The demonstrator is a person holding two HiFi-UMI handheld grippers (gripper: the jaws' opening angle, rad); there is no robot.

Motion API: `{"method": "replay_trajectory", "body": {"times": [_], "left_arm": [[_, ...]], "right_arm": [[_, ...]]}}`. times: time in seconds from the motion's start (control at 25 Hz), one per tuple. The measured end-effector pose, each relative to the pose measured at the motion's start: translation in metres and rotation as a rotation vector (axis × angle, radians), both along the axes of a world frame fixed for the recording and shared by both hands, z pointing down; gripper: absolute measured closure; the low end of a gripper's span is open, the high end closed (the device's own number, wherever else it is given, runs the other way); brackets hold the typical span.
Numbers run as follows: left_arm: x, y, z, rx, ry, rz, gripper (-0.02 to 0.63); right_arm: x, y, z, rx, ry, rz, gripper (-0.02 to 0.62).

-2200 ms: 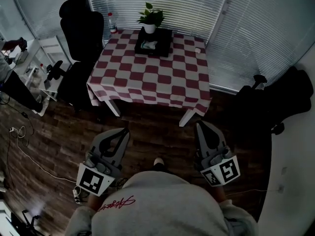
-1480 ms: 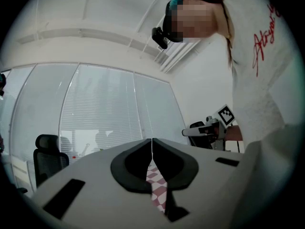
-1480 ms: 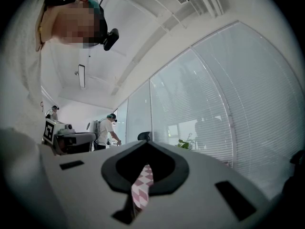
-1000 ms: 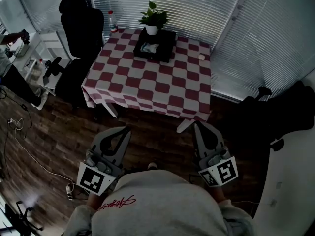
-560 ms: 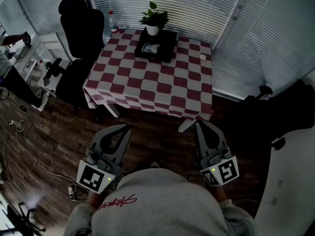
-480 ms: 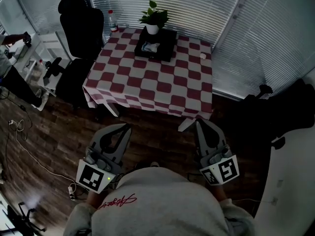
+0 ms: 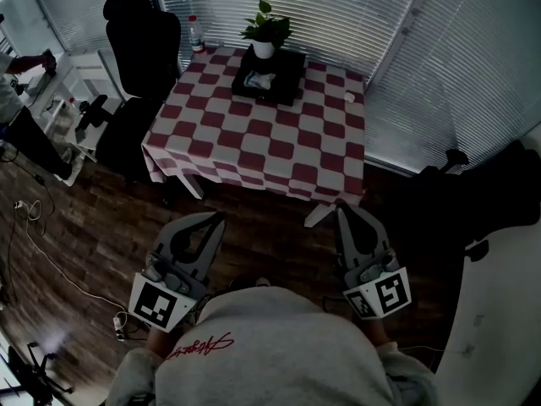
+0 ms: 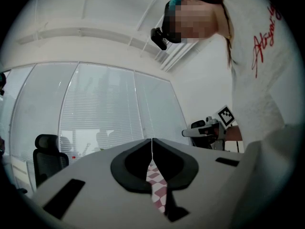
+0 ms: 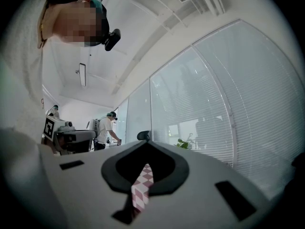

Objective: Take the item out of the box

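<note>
Red-and-white checked cloth covers the table (image 7: 254,146), and the black box (image 7: 292,76) sits at its far edge, touching or just near of a potted plant (image 7: 267,30). Inside the box, toward its left half, lies the item (image 7: 256,80), a pale crumpled-looking thing.

Both tongs are held low and near the person's body, well short of the table's near edge. The left gripper (image 7: 221,216) has its jaws pressed together with nothing between them; only a sliver of checked cloth shows past the tips in the left gripper view. The right gripper (image 7: 341,211) is pressed together too, and empty.

By my reading the task has not really begun: this is the approach, with no reach toward the box yet. The next move calls for carrying one gripper across the whole table to the far edge, spreading its jaws on the way, and coming down over the box's rim without knocking the plant behind it.

The item seems to lie with its longer side running left to right across the box, but it is too small here to say which end points where. The box itself sits a little skewed to the table's edges.
</note>
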State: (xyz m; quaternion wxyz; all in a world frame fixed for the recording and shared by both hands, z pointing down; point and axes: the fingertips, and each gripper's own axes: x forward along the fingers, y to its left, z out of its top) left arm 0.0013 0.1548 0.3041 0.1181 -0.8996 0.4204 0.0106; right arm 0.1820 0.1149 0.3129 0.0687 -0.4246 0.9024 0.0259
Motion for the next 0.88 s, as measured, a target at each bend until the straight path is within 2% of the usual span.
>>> {"method": "replay_trajectory", "body": {"times": [0.88], "left_arm": [[0.001, 0.026, 0.004, -0.005, 0.008, -0.062, 0.588]], "right_arm": [[0.000, 0.014, 0.010, -0.024, -0.013, -0.055, 0.585]]}}
